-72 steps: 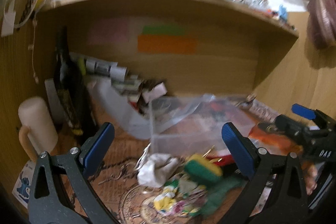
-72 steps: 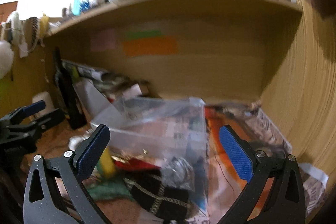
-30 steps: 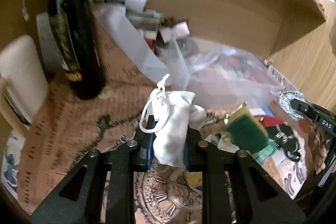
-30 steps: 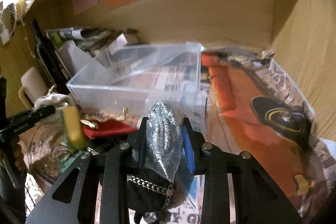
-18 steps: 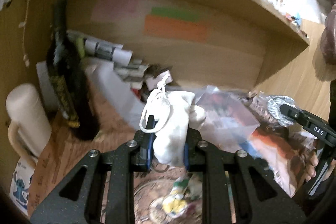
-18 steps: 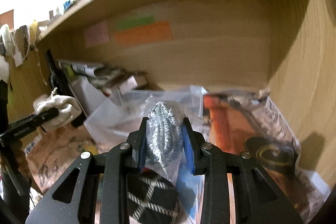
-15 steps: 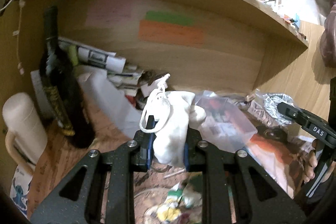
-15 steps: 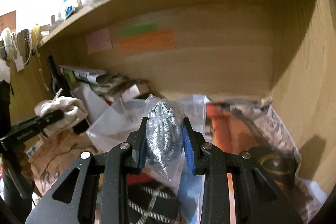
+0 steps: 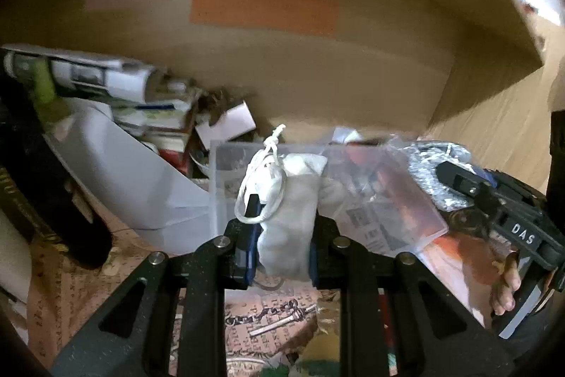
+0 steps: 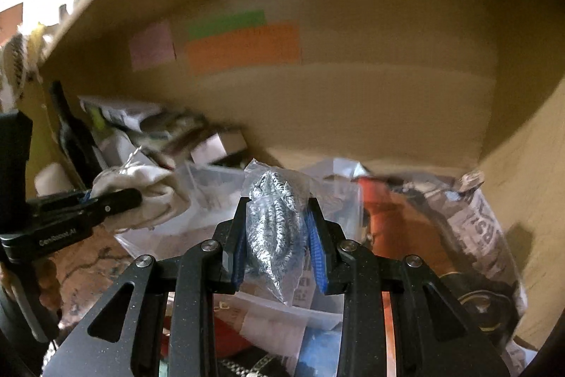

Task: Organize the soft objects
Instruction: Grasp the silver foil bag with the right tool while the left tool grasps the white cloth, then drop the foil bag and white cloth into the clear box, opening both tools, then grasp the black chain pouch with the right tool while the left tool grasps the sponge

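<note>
Jaws of both tools are clenching cargo, left gripper (image 9: 282, 235) squeezing a white drawstring pouch (image 9: 289, 211) and right gripper (image 10: 279, 242) a bagged steel scourer (image 10: 273, 218), both aiming at the clear bin (image 9: 226, 172) at twelve o'clock for dropping in.

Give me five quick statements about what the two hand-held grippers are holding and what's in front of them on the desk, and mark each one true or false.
1. The left hand-held gripper is shut on a white drawstring pouch. True.
2. The right hand-held gripper is open with nothing in it. False: it is clamped on a bagged silver metal scourer.
3. A clear plastic box sits on the desk ahead of both grippers. True.
4. The pouch already lies inside the clear plastic box. False: it is held in the gripper, in front of the box.
5. The long sticky note on the back panel below the green one is blue. False: that sticky note is orange.
</note>
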Motion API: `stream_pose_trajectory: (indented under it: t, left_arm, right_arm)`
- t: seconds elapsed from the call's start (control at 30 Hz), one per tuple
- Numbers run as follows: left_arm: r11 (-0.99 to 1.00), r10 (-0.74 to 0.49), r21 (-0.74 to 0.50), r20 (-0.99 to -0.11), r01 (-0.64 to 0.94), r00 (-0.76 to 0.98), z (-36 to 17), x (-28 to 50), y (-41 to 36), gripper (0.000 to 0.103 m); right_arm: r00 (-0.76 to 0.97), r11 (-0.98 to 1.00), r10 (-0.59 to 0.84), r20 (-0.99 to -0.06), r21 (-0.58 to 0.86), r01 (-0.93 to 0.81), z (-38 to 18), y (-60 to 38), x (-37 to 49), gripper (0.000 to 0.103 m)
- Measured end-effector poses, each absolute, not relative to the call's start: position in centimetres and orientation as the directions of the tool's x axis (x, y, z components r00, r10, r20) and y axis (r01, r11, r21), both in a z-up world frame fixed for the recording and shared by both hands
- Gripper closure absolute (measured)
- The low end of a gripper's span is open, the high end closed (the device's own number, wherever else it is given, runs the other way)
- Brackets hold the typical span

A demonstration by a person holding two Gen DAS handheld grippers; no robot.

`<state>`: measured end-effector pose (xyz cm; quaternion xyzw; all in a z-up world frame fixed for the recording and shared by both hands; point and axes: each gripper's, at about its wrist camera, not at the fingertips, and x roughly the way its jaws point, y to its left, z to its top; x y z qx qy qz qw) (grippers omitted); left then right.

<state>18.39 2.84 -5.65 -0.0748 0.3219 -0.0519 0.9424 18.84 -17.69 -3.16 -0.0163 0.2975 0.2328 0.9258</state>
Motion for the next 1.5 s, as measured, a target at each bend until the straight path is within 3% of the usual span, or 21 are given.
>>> stream_pose_trajectory:
  t: [0.3, 0.5, 0.57, 0.63, 0.7, 0.8, 0.93, 1.1, 1.23, 1.5]
  left_arm:
    - [0.992, -0.128, -0.105, -0.709, 0.075, 0.694, -8.9, 22.9, 0.7, 0.081]
    - [0.994, -0.108, -0.058, -0.729, 0.096, 0.676, -10.6, 24.7, 0.1, 0.081]
    - [0.994, -0.105, -0.049, -0.733, 0.102, 0.672, -10.8, 24.7, 0.1, 0.077]
    - [0.993, -0.106, -0.050, -0.731, 0.103, 0.674, -10.7, 24.6, 0.1, 0.063]
    - [0.994, -0.100, -0.047, -0.717, 0.095, 0.690, -10.3, 24.3, 0.1, 0.053]
    - [0.994, -0.100, -0.045, -0.694, 0.096, 0.713, -9.3, 23.3, 0.5, 0.050]
    - [0.996, -0.090, -0.048, -0.647, 0.077, 0.758, -7.4, 21.3, 1.2, 0.037]
    - [0.996, -0.088, -0.049, -0.578, 0.074, 0.811, -5.1, 17.5, 2.2, 0.029]
    - [0.994, -0.105, -0.080, -0.531, 0.074, 0.841, -3.9, 13.9, 3.1, 0.019]
    - [0.993, -0.113, -0.071, -0.503, 0.089, 0.857, -3.6, 8.7, 3.1, 0.012]
  right_arm:
    - [0.626, 0.891, 0.357, -0.694, 0.052, -0.451, -7.2, -15.4, 22.0, 0.076]
    - [0.587, 0.886, 0.336, -0.737, 0.035, -0.463, -8.8, -14.6, 22.7, 0.075]
    - [0.584, 0.887, 0.332, -0.740, 0.035, -0.461, -8.9, -14.6, 22.8, 0.074]
    - [0.575, 0.886, 0.335, -0.746, 0.041, -0.463, -8.9, -14.6, 22.9, 0.068]
    - [0.579, 0.886, 0.339, -0.741, 0.044, -0.462, -8.5, -14.8, 22.7, 0.054]
    - [0.617, 0.891, 0.335, -0.712, 0.027, -0.454, -7.4, -15.1, 21.9, 0.042]
    - [0.654, 0.891, 0.363, -0.664, 0.041, -0.452, -5.3, -15.8, 20.5, 0.033]
    - [0.710, 0.893, 0.378, -0.595, 0.031, -0.449, -2.8, -16.5, 17.7, 0.021]
    - [0.738, 0.895, 0.389, -0.551, 0.036, -0.445, -1.4, -17.2, 15.2, 0.020]
    - [0.740, 0.891, 0.405, -0.537, 0.051, -0.450, -1.7, -17.5, 10.6, 0.019]
